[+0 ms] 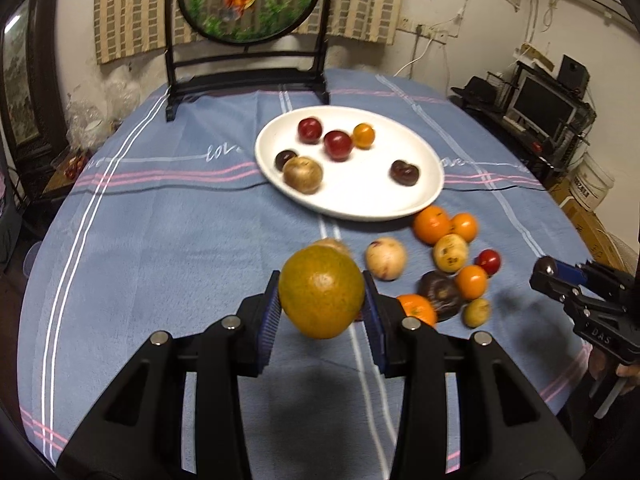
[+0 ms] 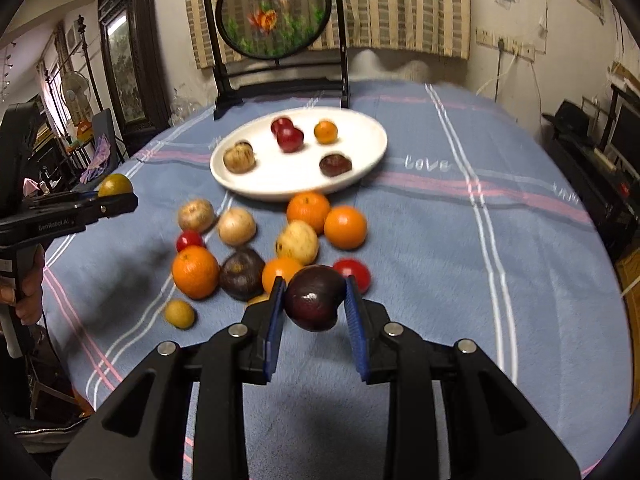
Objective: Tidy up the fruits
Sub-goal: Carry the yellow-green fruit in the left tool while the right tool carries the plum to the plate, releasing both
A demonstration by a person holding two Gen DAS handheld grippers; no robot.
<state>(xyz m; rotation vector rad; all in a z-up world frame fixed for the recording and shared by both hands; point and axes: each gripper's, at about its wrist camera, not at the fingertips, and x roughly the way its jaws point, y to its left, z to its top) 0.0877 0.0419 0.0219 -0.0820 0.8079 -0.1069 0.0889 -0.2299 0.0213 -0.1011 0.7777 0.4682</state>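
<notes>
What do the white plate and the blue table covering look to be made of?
The white plate looks like glazed ceramic, perhaps melamine: smooth, even white, with a soft sheen along the rim. The blue table covering looks like soft napped fabric, fleece or flannel: matte, fuzzy surface, woven-looking pink and white stripes, slight wrinkles near the plate.

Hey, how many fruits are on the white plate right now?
6: two red, one orange at the back; tan one partly hiding a dark one; another dark one apart.
</notes>
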